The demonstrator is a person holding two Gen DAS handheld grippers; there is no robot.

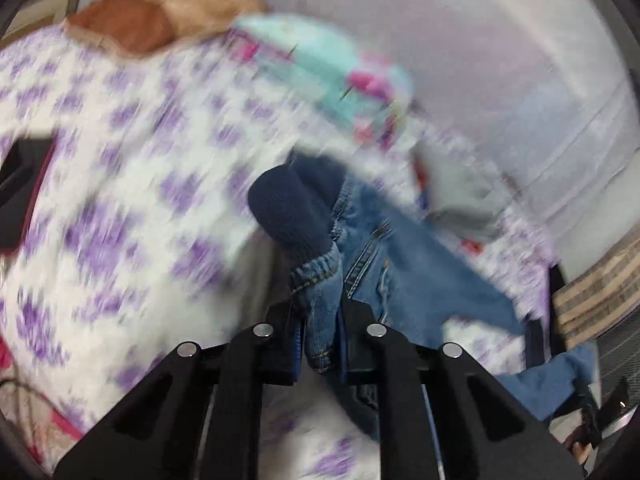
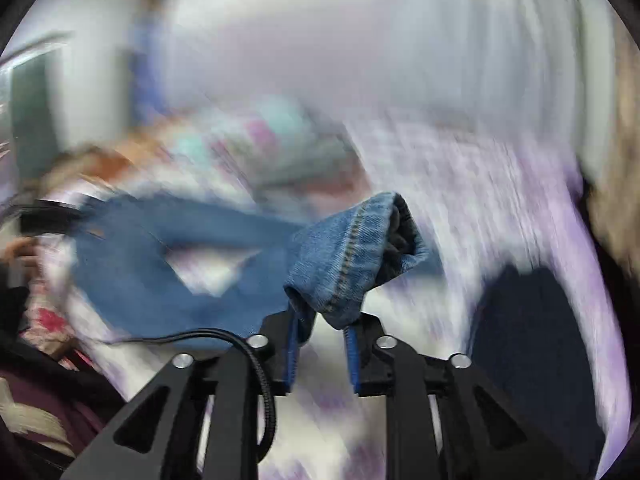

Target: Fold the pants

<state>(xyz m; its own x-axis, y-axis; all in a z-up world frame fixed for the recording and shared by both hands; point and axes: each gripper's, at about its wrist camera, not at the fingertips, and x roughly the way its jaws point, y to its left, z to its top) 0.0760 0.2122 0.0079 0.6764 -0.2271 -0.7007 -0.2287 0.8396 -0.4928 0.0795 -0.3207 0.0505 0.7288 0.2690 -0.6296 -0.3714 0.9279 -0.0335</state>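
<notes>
The blue denim pants (image 1: pixel 404 276) hang stretched above the bed, blurred by motion. My left gripper (image 1: pixel 320 320) is shut on the elastic waistband, where a dark navy lining (image 1: pixel 292 208) bulges out above the fingers. In the right wrist view the pants (image 2: pixel 160 280) run off to the left. My right gripper (image 2: pixel 326 324) is shut on the bunched leg cuff (image 2: pixel 352 248), which stands up between the blue pads.
Below lies a white bedsheet with purple print (image 1: pixel 120 160). A brown cushion (image 1: pixel 132 28), a turquoise and pink cloth (image 1: pixel 320 68) and a grey garment (image 1: pixel 468 200) lie at the far side. A dark navy cloth (image 2: pixel 532 340) lies at the right. A hand (image 2: pixel 24 248) shows at the left edge.
</notes>
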